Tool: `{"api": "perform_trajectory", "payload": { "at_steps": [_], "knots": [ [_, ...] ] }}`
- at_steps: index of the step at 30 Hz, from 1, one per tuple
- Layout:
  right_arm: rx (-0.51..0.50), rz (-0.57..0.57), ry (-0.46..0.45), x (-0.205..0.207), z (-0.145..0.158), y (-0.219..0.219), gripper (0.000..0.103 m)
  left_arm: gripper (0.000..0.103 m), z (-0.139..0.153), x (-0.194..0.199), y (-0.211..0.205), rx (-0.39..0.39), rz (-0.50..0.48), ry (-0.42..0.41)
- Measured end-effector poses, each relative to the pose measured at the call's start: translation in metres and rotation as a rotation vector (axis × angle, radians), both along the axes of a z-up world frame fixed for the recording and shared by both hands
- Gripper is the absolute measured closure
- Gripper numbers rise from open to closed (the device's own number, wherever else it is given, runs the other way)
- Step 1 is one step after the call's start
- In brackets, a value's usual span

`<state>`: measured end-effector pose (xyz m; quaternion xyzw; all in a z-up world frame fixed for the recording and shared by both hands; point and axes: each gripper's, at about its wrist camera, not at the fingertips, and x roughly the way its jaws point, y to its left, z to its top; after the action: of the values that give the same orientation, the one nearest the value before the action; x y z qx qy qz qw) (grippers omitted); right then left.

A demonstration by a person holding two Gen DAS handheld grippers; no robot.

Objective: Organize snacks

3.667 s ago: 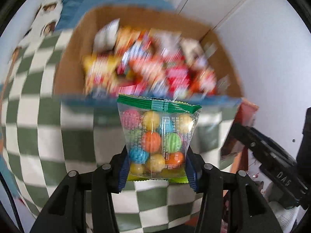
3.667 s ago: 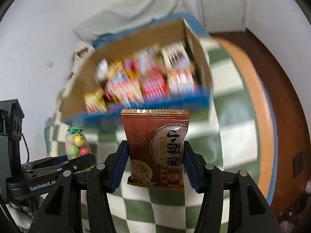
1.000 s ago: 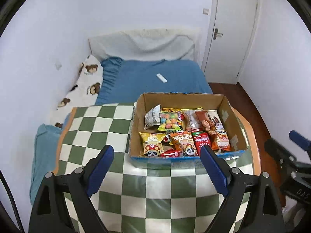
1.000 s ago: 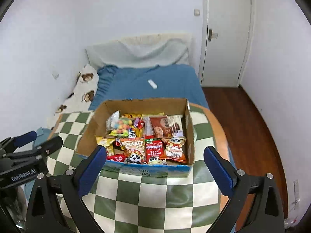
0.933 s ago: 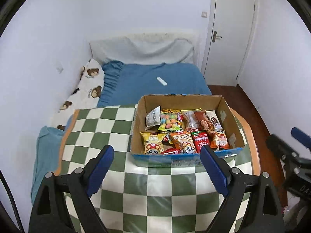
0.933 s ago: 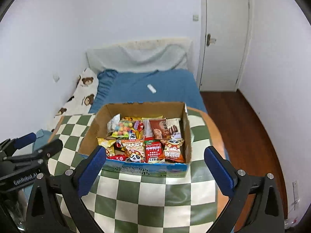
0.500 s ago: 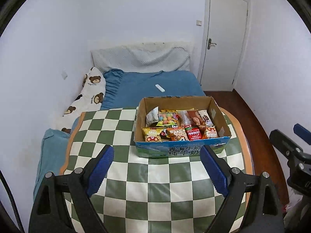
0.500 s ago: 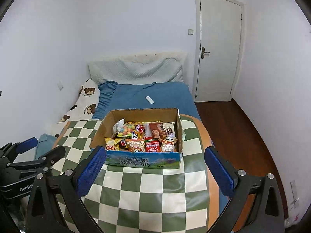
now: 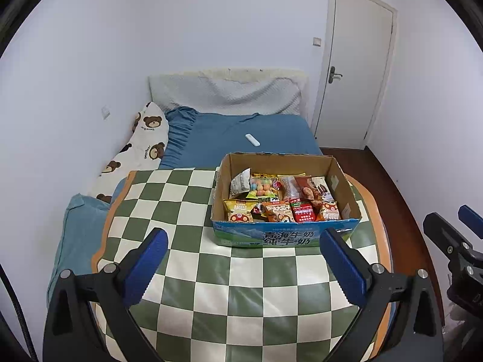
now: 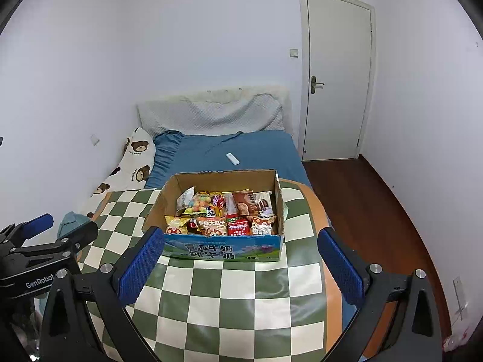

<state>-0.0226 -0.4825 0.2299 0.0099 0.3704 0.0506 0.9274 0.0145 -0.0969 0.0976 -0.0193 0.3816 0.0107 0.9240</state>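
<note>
Left tool has just been opening further and stands wide, nothing between the pads; right tool also wide open and empty. Snack packets all sit inside the cardboard box on the checkered table, both tools well short of it.

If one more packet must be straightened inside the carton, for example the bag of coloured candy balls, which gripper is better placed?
Left, probably, by a small margin. The candy bag lies in the box's left half, the side where the left gripper hangs. The right gripper is equally open, empty and pulled back.
</note>
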Motion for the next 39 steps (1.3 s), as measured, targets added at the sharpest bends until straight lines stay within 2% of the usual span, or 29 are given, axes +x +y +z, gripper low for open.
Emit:
{"api": "perform_trajectory", "payload": {
  "at_steps": [14,24,29,39],
  "knots": [
    [-0.014,-0.039,0.025,0.059,-0.038,-0.003,0.0,0.0,-0.027,0.048,-0.006,0.033,0.011,0.041],
    [-0.021,-0.031,0.082,0.105,-0.081,0.005,0.0,0.0,-0.067,0.095,-0.008,0.034,0.018,0.124],
    [-0.026,-0.04,0.112,0.119,-0.1,0.005,0.0,0.0,-0.075,0.109,-0.009,0.04,0.016,0.14],
    [-0.03,-0.054,0.146,0.132,-0.119,0.004,0.0,0.0,-0.085,0.123,-0.01,0.047,0.01,0.161]
  ]
}}
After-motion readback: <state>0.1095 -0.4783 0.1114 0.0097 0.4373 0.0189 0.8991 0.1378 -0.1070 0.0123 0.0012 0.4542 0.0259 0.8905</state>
